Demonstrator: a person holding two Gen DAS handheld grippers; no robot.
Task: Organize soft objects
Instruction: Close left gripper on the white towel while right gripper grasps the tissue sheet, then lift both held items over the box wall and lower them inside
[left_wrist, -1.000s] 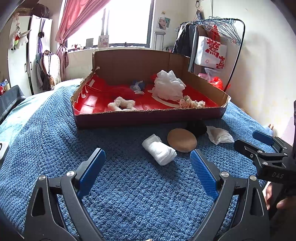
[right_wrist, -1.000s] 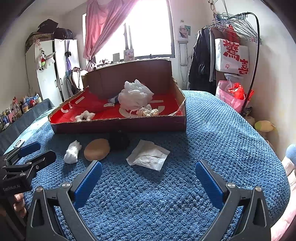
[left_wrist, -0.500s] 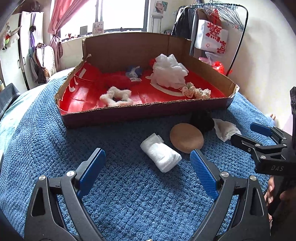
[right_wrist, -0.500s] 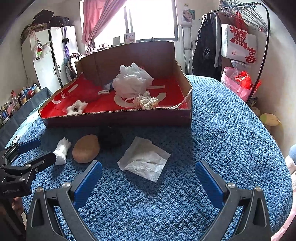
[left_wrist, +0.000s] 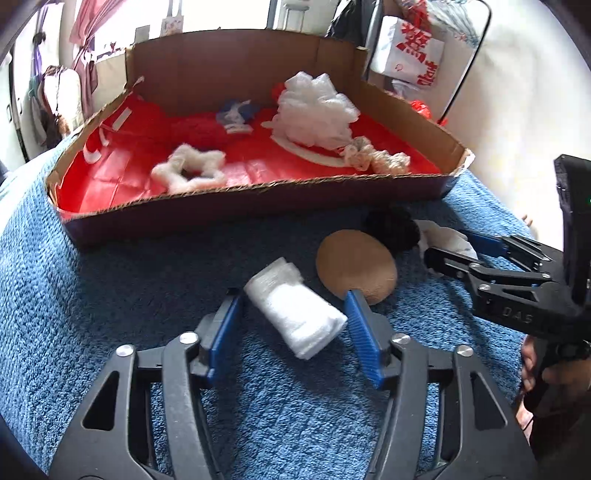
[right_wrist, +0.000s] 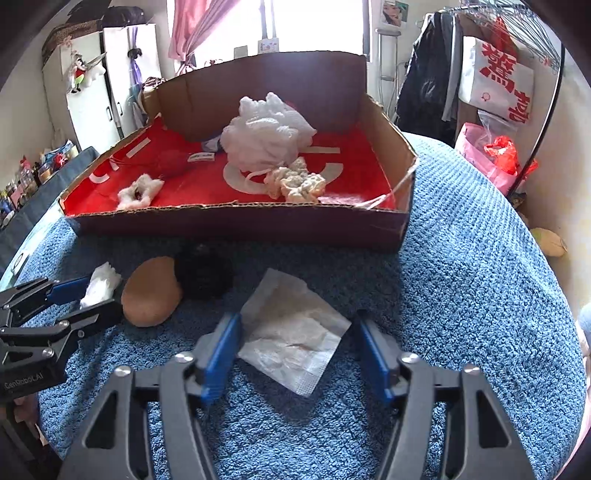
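Four soft pieces left on the blue blanket (right_wrist: 461, 295), by my count; five or so already in the box.

Nearest me, left gripper (left_wrist: 293, 325): jaws part open, straddling the rolled white cloth (left_wrist: 295, 306). Blue pads sit just beside it on either side; I cannot tell whether they touch. Nothing gripped yet, I judge.

Right gripper (right_wrist: 295, 349): jaws likewise part open, bracketing the flat white wipe (right_wrist: 291, 339), which lies loose on the blanket, not pinched.

Just beyond: tan round pad (left_wrist: 356, 266), touching or near the roll. Behind it a black fluffy ball (right_wrist: 203, 271), close against the box front.

Further out: cardboard box (right_wrist: 240, 225), red-lined, low front wall. Inside it, a white star-shaped ring (left_wrist: 190, 171), a white mesh puff (left_wrist: 316, 107), a cream knitted piece (right_wrist: 297, 182), something red and something blue-white at the back, too blurred to name.

Obstacles: the front wall must be cleared on each carry. The grippers work close together; the right one's tips reach near the ball and pad.

Far side: clothes rack (right_wrist: 517, 55), window, white cabinet (right_wrist: 92, 74).
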